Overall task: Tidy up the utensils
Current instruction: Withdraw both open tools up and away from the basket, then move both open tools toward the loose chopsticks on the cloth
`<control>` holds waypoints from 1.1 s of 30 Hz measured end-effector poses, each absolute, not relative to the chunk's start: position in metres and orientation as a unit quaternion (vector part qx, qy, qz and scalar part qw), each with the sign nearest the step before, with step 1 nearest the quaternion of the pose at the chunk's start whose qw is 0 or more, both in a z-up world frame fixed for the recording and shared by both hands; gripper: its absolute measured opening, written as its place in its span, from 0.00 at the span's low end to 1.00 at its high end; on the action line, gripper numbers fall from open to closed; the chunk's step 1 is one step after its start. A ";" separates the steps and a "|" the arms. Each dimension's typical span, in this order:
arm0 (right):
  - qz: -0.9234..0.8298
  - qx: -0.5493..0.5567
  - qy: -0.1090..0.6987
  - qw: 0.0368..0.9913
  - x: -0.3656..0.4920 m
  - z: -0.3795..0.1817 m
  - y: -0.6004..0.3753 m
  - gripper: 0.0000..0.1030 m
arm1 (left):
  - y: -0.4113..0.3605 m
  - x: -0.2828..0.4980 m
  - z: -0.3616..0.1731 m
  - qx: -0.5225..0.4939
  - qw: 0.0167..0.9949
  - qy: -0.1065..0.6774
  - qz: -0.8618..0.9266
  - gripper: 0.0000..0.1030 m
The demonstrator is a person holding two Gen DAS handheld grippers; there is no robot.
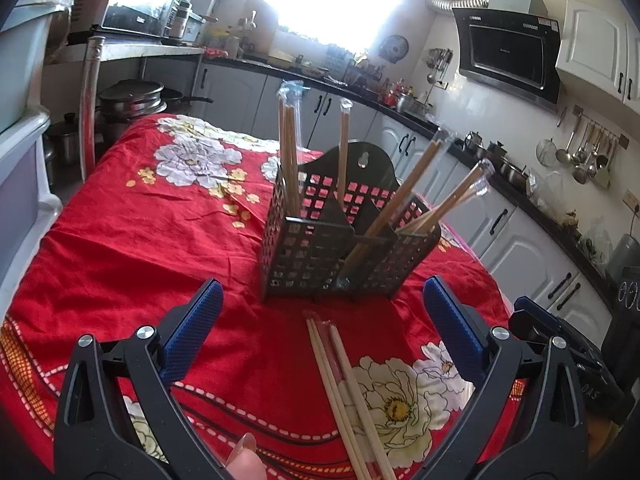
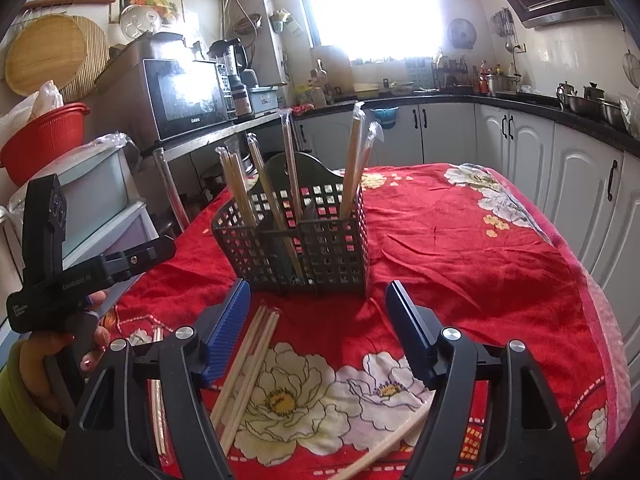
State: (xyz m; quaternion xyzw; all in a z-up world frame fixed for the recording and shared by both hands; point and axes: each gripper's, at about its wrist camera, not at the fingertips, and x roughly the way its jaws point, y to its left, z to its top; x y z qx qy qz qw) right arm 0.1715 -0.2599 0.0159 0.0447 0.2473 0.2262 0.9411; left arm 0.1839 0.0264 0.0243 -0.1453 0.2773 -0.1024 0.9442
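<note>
A red floral tablecloth (image 1: pixel 132 240) covers the table, with white cabinets (image 2: pixel 516 148) running round the kitchen behind it. On the steel shelf sits a microwave (image 2: pixel 184 96) whose door reads "Galanz". The range hood (image 1: pixel 508 56) carries a small brand word too faint to read.

On the cloth stands a black perforated utensil holder (image 1: pixel 320 256), divided into compartments, with several wrapped chopstick pairs (image 1: pixel 288 152) standing or leaning in them.

The left gripper (image 1: pixel 322 312) hangs with its blue pads wide apart and nothing between them; a loose bundle of chopsticks (image 1: pixel 344 392) lies on the cloth just short of the holder, running back under the gap between its jaws. Its black body, seen from the right wrist, bears white lettering I cannot make out.

The right gripper (image 2: pixel 318 306) stands wide open too, empty, pointing at the holder. The same loose chopsticks lie by its left pad, and one more wrapped pair (image 2: pixel 384 448) lies slantwise below its right jaw.
</note>
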 end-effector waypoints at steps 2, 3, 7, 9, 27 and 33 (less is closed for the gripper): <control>0.224 0.045 0.253 0.940 0.170 0.013 -0.263 0.67 | 0.024 0.185 0.022 -0.142 0.942 0.285 -0.104 0.90; 0.223 0.044 0.254 0.940 0.170 0.011 -0.264 0.67 | 0.023 0.185 0.021 -0.141 0.942 0.286 -0.104 0.90; 0.216 0.045 0.264 0.939 0.168 0.004 -0.271 0.68 | 0.016 0.187 0.015 -0.133 0.939 0.298 -0.106 0.90; 0.213 0.045 0.269 0.938 0.168 0.001 -0.274 0.68 | 0.012 0.187 0.013 -0.131 0.938 0.301 -0.107 0.90; 0.179 0.070 0.320 0.928 0.168 -0.033 -0.302 0.70 | -0.015 0.202 -0.019 -0.092 0.916 0.374 -0.113 0.90; 0.168 0.082 0.354 0.916 0.179 -0.047 -0.307 0.70 | -0.011 0.211 -0.037 -0.098 0.902 0.405 -0.108 0.90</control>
